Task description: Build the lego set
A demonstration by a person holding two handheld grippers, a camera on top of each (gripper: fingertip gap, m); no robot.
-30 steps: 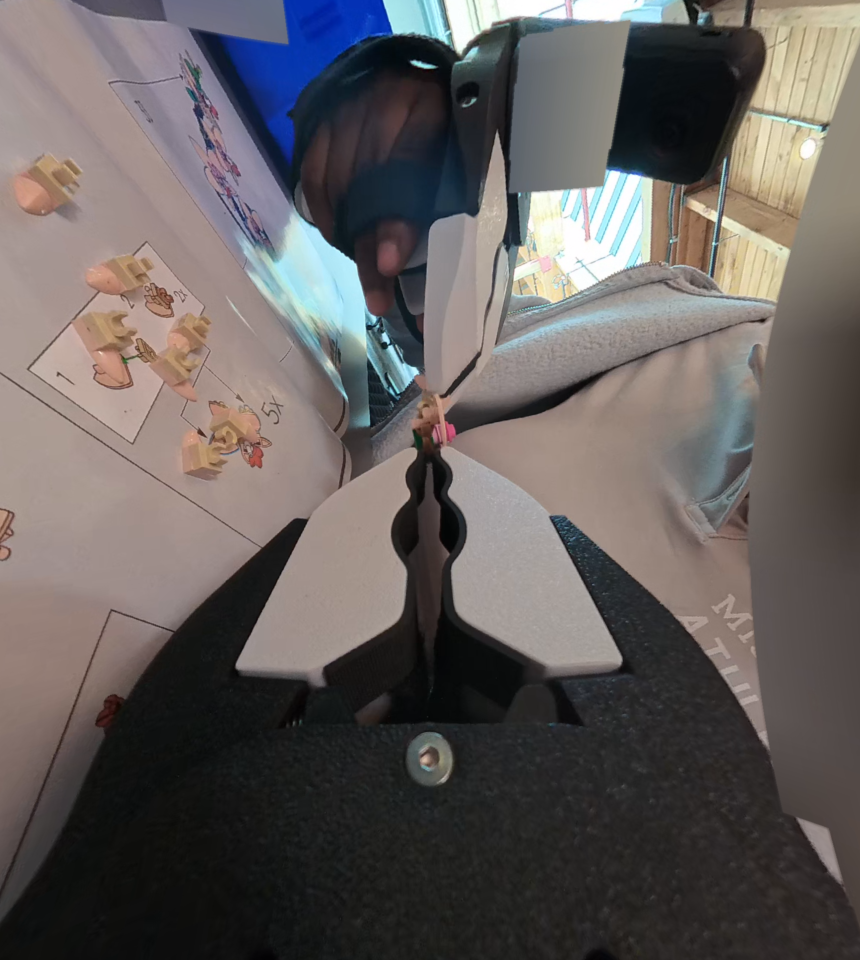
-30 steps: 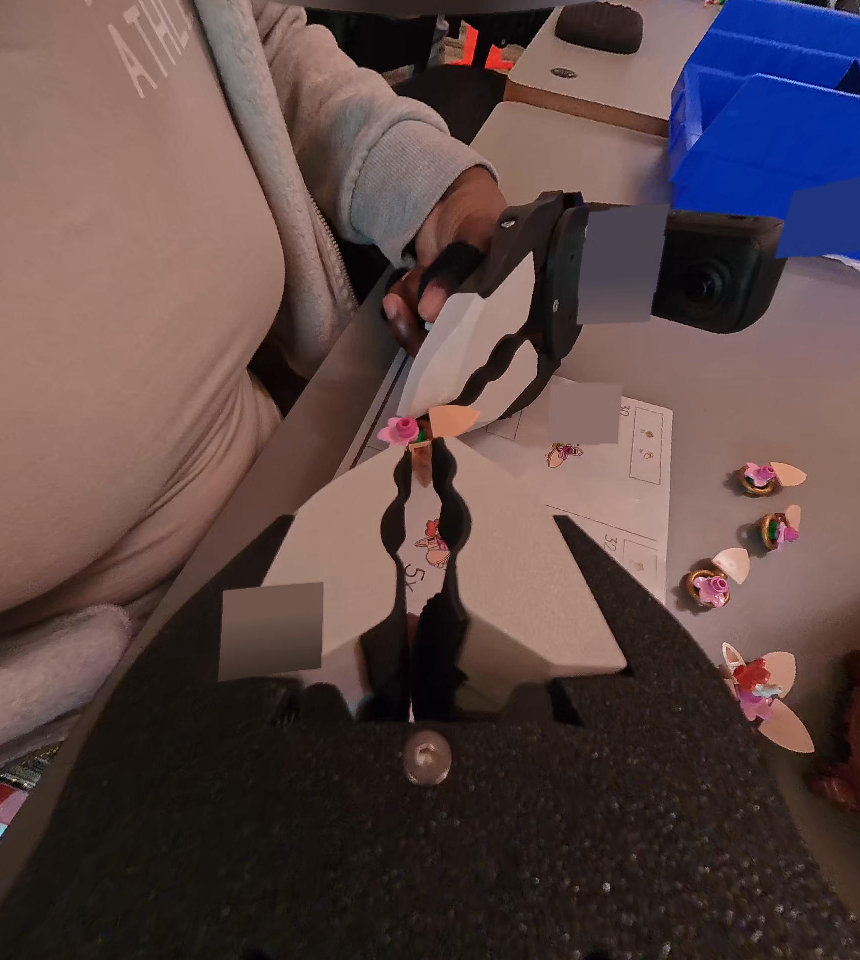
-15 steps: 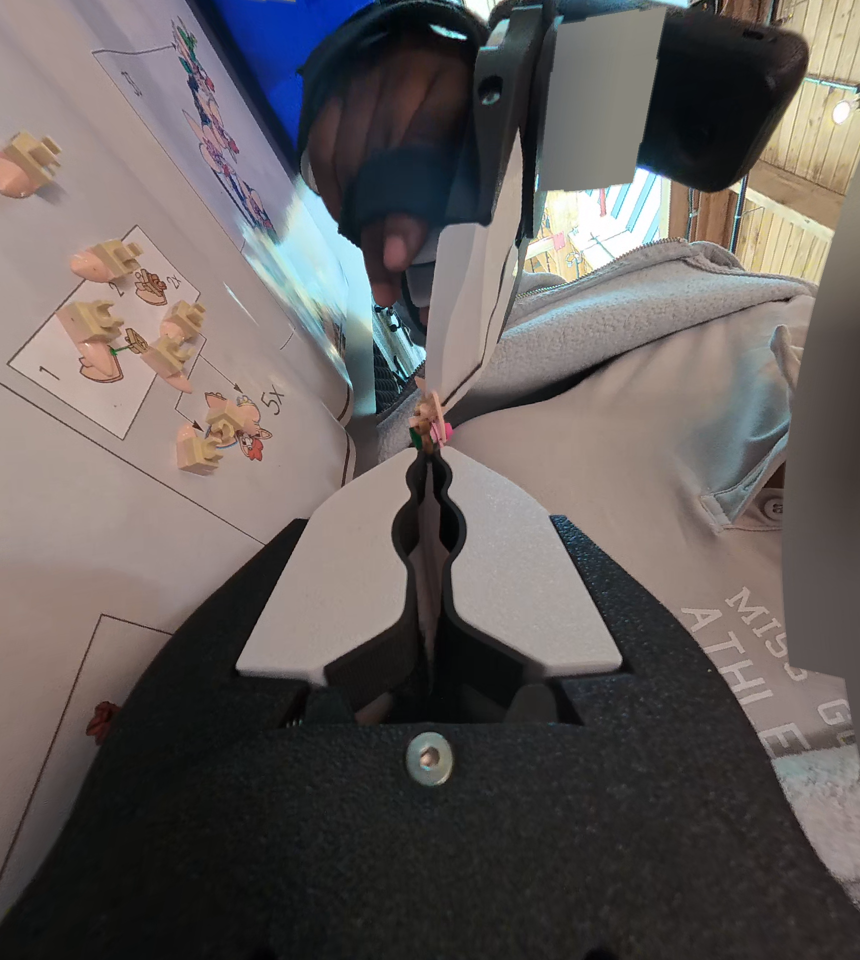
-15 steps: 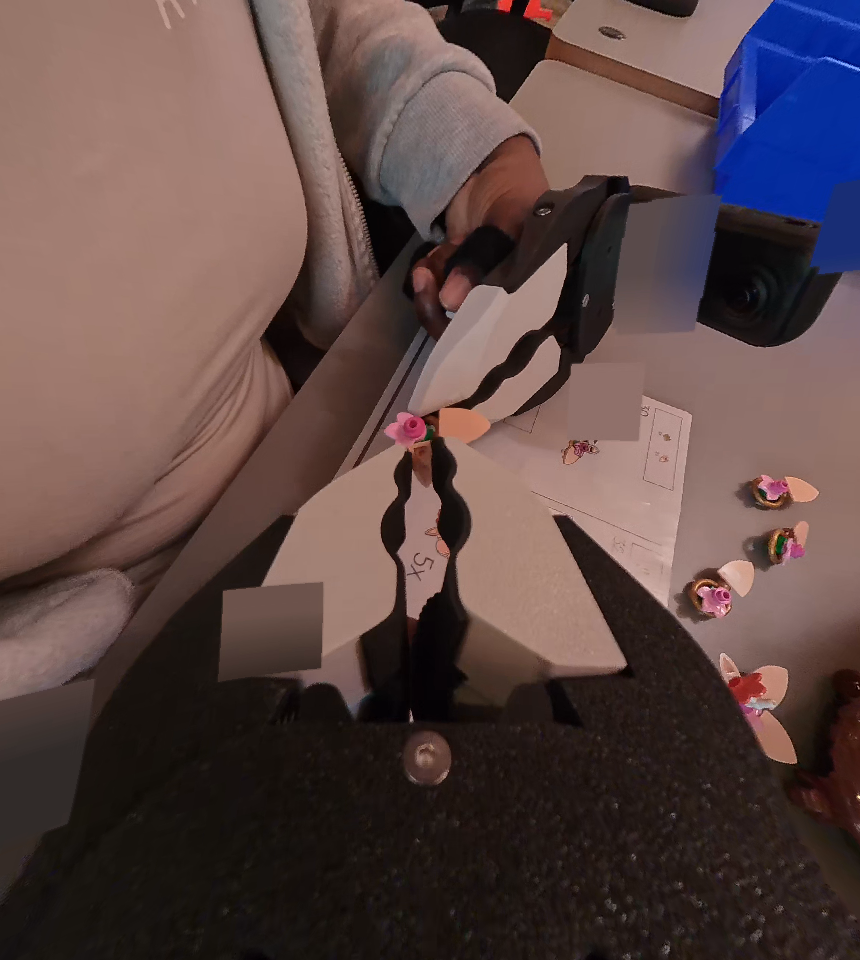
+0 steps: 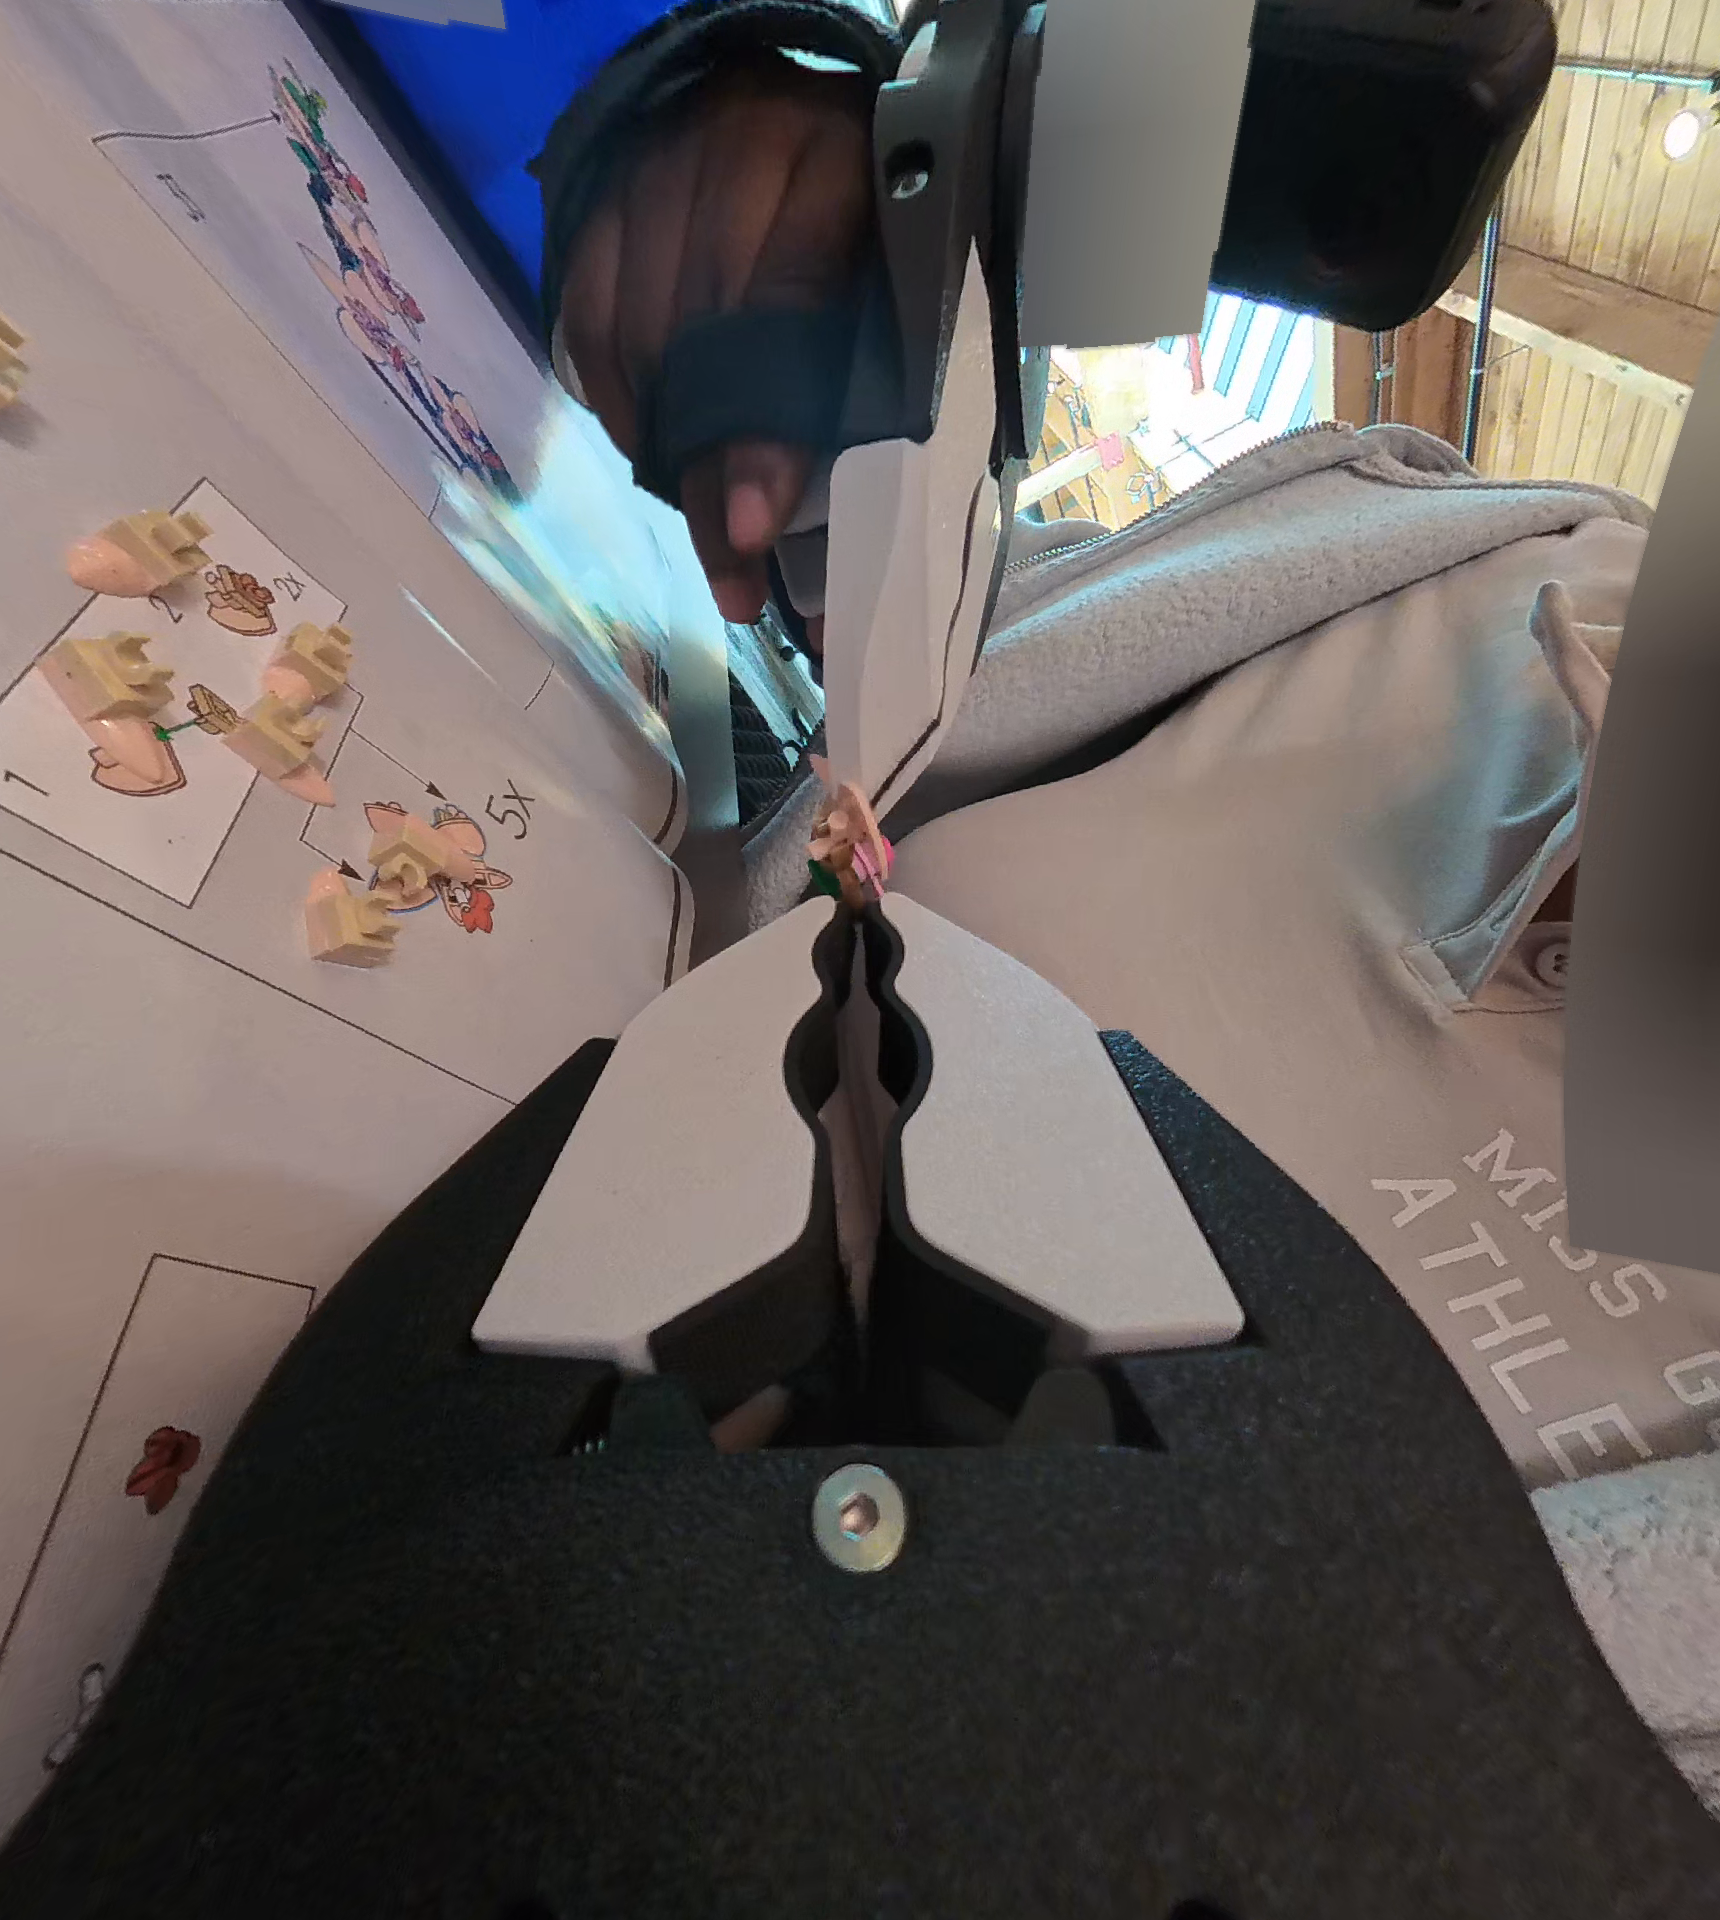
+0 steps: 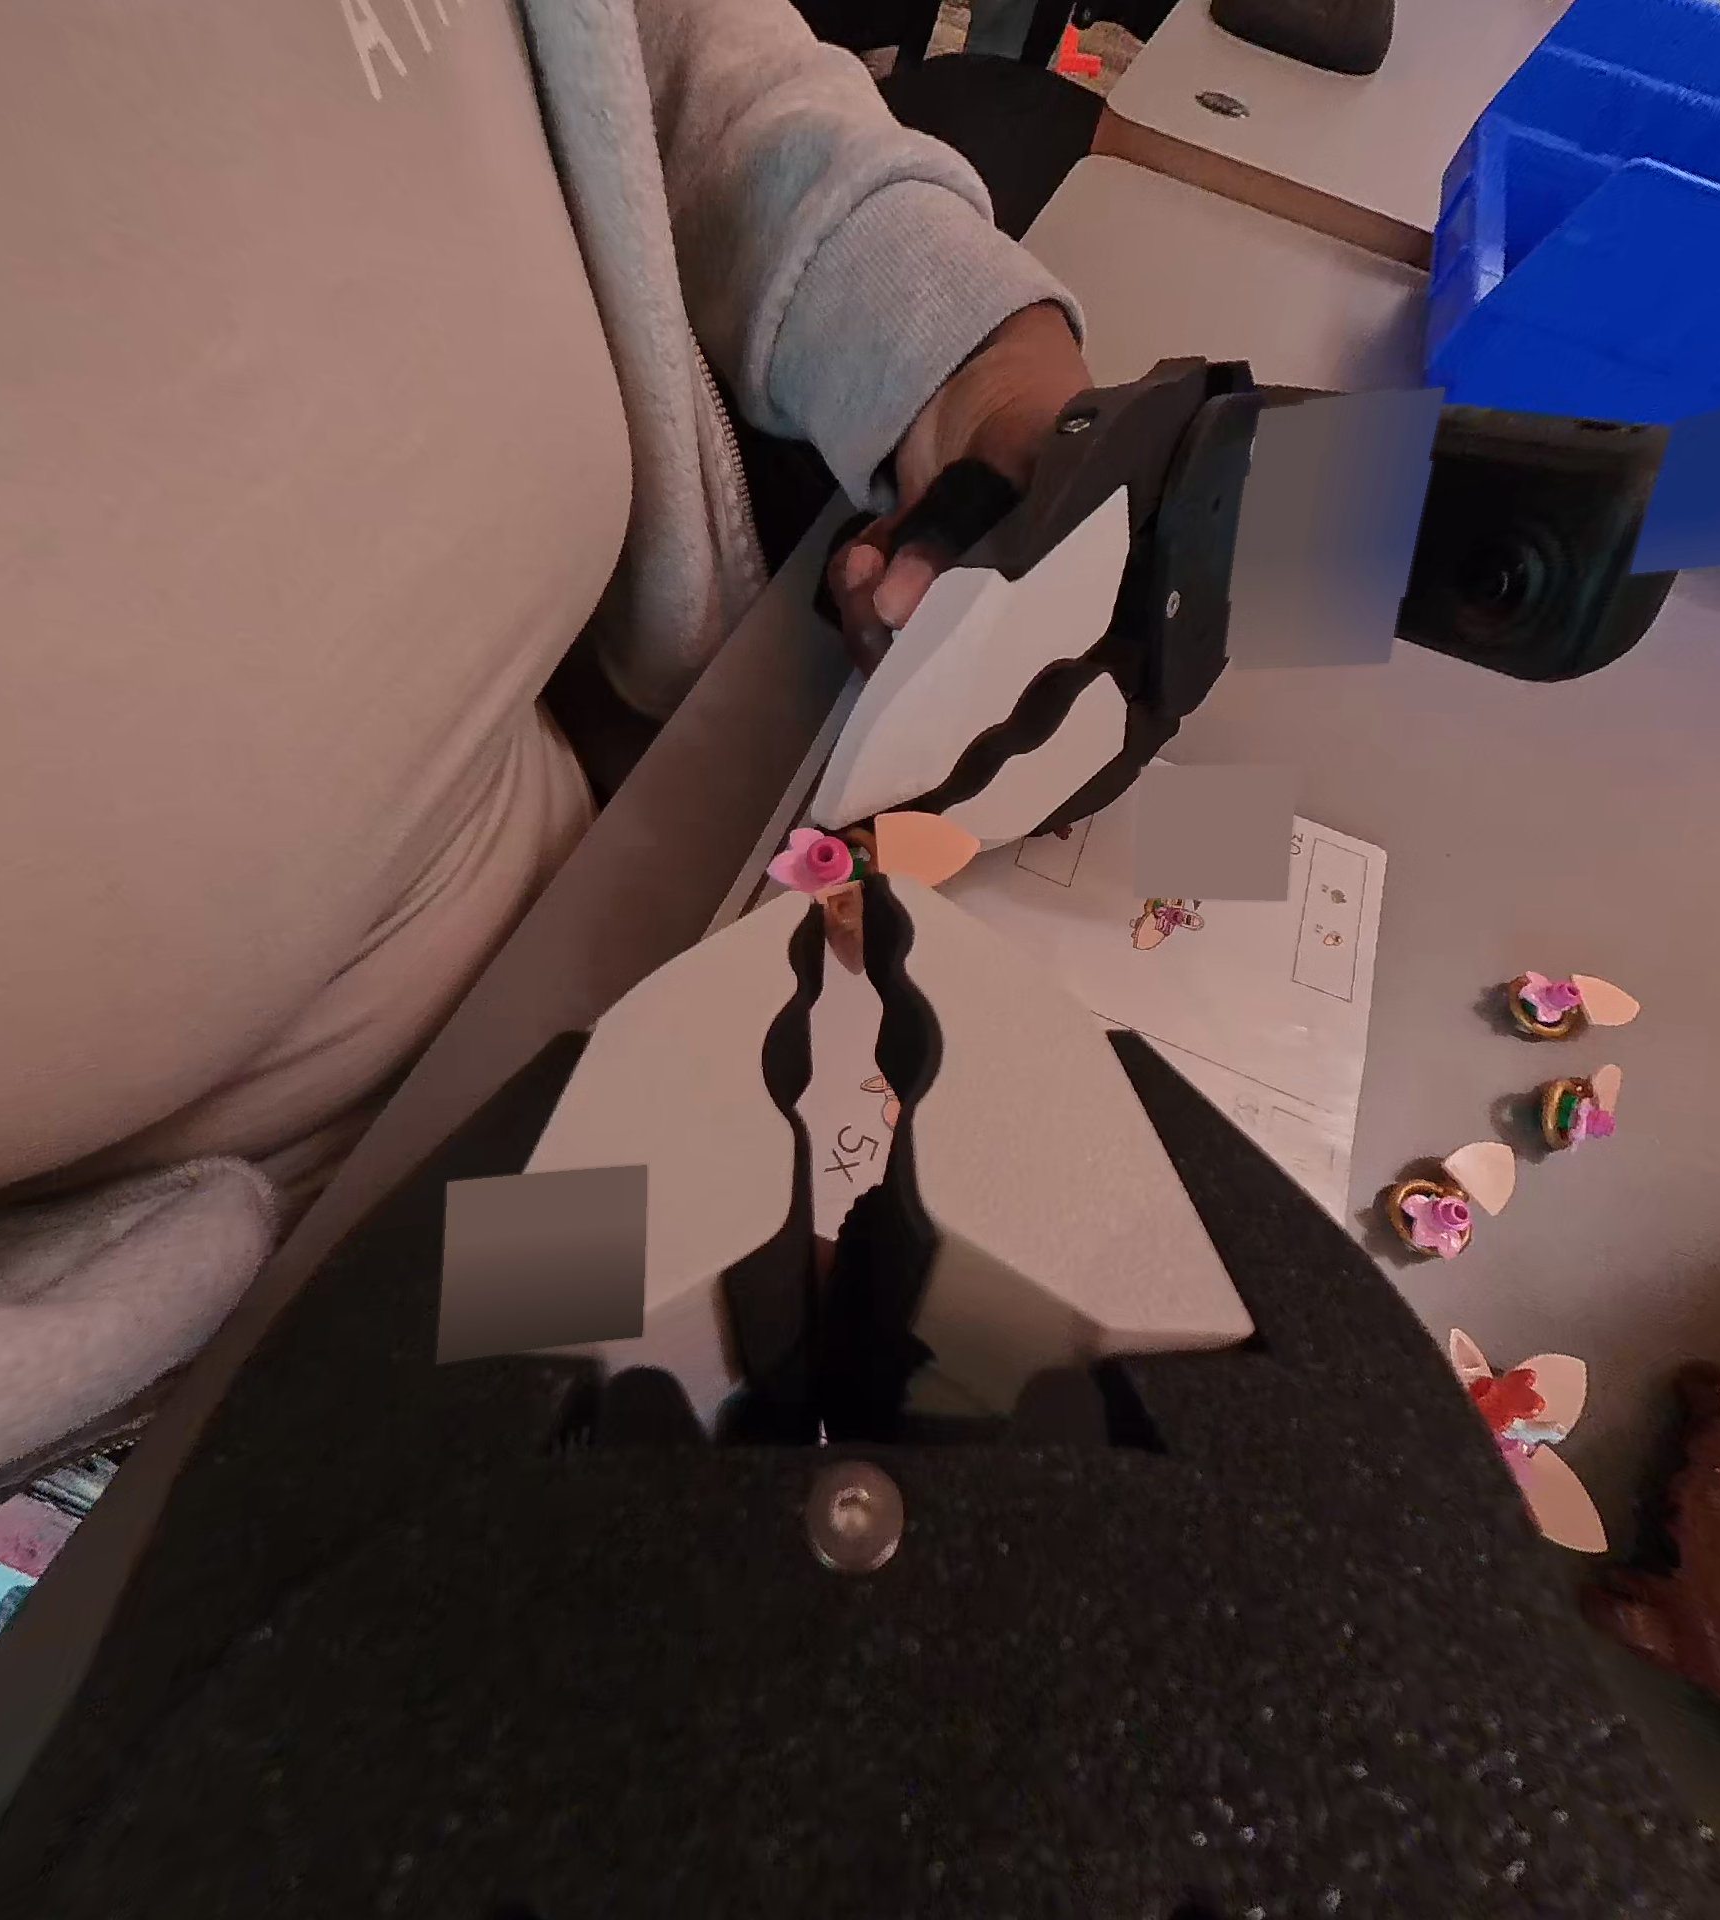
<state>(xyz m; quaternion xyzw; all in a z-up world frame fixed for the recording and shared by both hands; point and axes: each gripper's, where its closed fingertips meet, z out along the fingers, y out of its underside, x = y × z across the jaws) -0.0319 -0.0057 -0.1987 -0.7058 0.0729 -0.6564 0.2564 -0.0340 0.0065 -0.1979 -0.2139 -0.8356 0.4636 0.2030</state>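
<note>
Midair, both grippers meet on one small flower assembly (image 6: 840,868) off the surface's (image 6: 1521,790) edge. Left gripper (image 5: 851,906) jaws together, pinching its brown stem; right gripper (image 6: 843,896) jaws clamped on a tan petal piece. Risk: tiny contact patches, so twisting could pop parts loose, dropping them lapward. Instruction sheet (image 5: 212,966) and sweatshirt carry print.

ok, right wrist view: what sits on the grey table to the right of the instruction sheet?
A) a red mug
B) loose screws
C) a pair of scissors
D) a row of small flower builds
D: several small flower builds with pink blooms and pale petals sit on the table beside the sheet.
</note>
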